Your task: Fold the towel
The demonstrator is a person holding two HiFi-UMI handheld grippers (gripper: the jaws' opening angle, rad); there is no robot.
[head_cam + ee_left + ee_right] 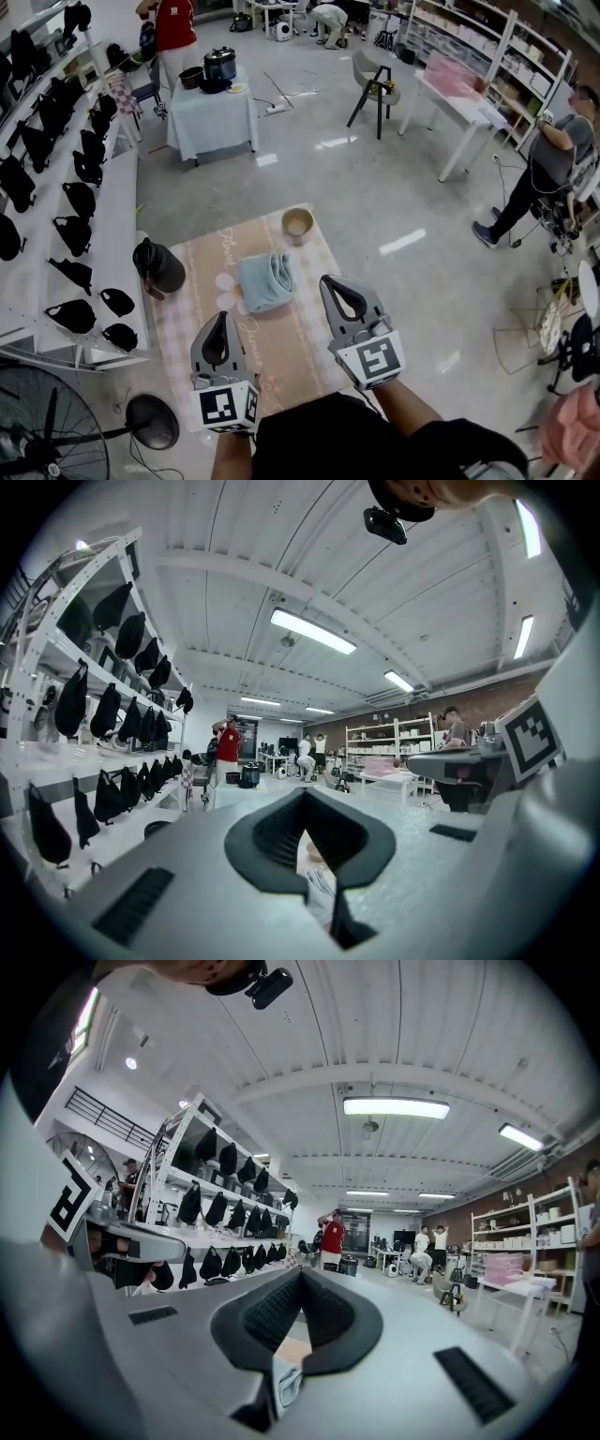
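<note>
A light blue towel point(264, 280) lies folded into a small bundle on the pink patterned table cover point(300, 347). My left gripper point(222, 317) is held level just near and left of the towel, jaws shut with nothing in them. My right gripper point(331, 279) hangs close to the towel's right side, also shut and empty. Neither touches the cloth. In the left gripper view the closed jaws point(305, 795) fill the lower frame, and a strip of towel point(319, 885) shows through the gap. The right gripper view shows the same: closed jaws point(302, 1273) and a bit of towel point(285, 1384).
A tan bowl point(298, 223) stands beyond the towel and a black jug point(157, 266) at the cover's left edge. White shelves with black bags point(80, 199) run along the left, a fan point(45, 433) below. People stand at the far table point(214, 114) and at the right point(548, 159).
</note>
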